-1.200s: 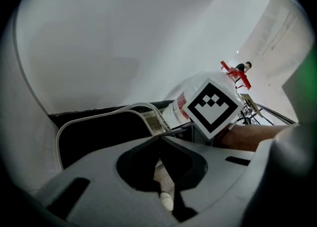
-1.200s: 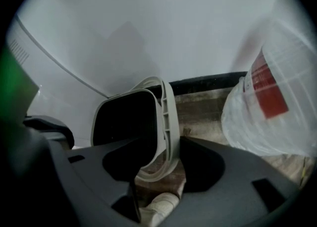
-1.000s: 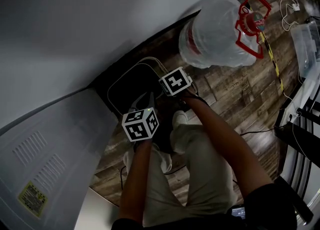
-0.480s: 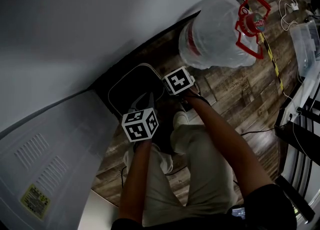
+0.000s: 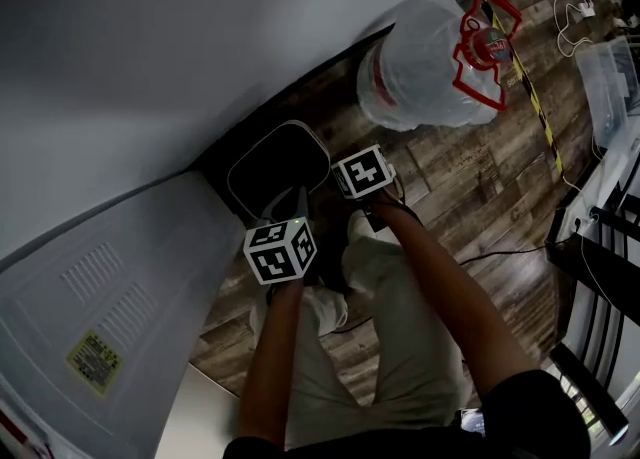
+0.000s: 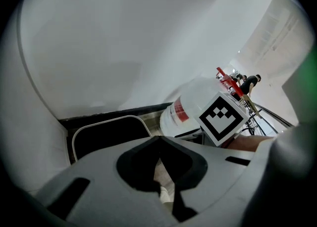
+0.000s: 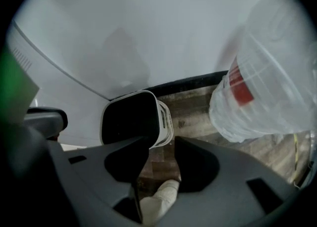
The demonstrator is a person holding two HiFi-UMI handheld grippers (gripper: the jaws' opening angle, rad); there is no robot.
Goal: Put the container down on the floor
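Note:
The container [image 5: 278, 162], a white bin with a black inside, stands upright on the wood floor against the wall; it also shows in the left gripper view [image 6: 106, 132] and the right gripper view [image 7: 131, 122]. My right gripper [image 7: 161, 143] hangs just above and beside its near rim, jaws apart and closing, with nothing between them. Its marker cube [image 5: 362, 172] sits right of the bin. My left gripper [image 6: 159, 139] hovers near the bin's front edge, its jaw tips together on nothing, its cube [image 5: 281, 250] lower down.
A big clear water bottle [image 5: 420, 62] with a red handle stands on the floor right of the bin. A white appliance [image 5: 95, 347] fills the lower left. The person's legs and shoes [image 5: 325, 307] are below the grippers. Cables, yellow tape and a black rack [image 5: 600, 247] lie right.
The right gripper's cube has drawn back down and right from the container's rim, so the whole bin now shows on the floor. The left gripper has stayed put.

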